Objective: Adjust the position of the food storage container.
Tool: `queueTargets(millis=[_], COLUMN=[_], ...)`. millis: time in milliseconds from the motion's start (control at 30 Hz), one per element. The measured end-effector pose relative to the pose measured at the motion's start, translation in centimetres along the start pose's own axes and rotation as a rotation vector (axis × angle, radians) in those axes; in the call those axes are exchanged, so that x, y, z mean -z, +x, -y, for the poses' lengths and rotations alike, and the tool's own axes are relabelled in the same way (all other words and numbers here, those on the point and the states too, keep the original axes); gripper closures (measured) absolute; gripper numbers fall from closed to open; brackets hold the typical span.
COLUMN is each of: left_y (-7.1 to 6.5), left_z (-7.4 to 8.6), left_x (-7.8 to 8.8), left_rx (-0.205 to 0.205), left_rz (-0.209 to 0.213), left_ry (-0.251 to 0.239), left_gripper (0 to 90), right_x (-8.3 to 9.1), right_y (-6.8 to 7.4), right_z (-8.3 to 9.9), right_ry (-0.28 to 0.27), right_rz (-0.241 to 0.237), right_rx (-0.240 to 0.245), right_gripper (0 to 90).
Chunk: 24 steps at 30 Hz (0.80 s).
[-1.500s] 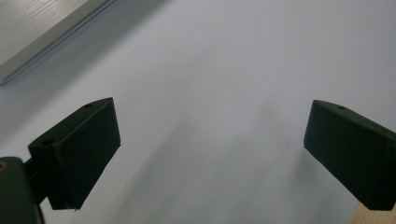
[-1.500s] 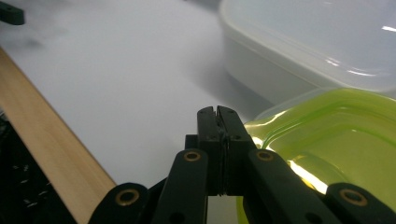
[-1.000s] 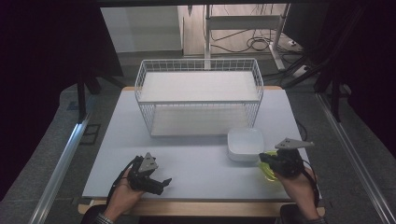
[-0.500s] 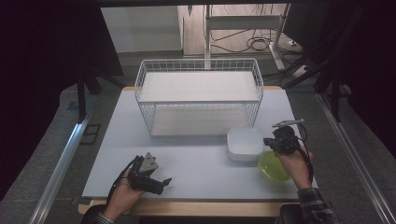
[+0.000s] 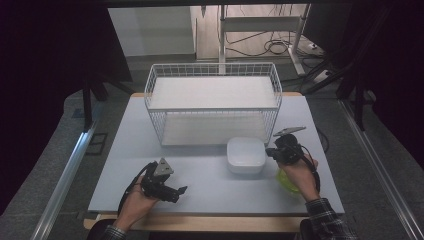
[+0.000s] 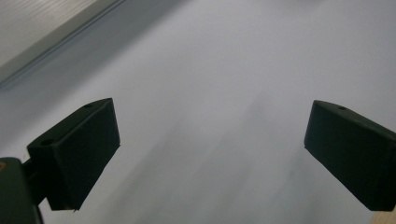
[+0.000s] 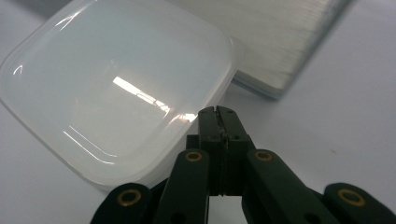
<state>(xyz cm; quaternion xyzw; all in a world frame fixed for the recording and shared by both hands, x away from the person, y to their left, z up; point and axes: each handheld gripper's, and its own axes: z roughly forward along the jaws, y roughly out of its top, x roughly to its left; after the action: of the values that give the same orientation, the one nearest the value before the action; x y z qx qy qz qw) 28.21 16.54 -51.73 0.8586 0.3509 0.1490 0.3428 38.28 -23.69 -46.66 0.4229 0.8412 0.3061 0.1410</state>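
Overhead, green bowl under right hand.

A pale grey rectangular tabletop with a light wooden front edge stands on a grey carpeted floor. Dark curtains hang at both sides. Behind, a white metal stand rises amid black cables lying before a light wall.
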Motion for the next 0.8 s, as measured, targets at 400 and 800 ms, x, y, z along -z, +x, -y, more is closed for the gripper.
queueTargets(millis=[400,800], left_y=[2.8,4.5], left_z=[-3.7,-5.9], left_x=[-1.6,-5.5], left_rx=[0.034,0.062], left_rz=[0.020,-0.005], left_ry=[-0.074,-0.038], left_gripper=[47.1,82.4], right_x=[-2.3,-6.0], right_y=[3.8,6.9], right_z=[-1.8,-3.0], right_ry=[-0.017,0.000], right_rz=[-0.076,-0.102], right_rx=[0.039,0.079], right_gripper=[89.4,89.3])
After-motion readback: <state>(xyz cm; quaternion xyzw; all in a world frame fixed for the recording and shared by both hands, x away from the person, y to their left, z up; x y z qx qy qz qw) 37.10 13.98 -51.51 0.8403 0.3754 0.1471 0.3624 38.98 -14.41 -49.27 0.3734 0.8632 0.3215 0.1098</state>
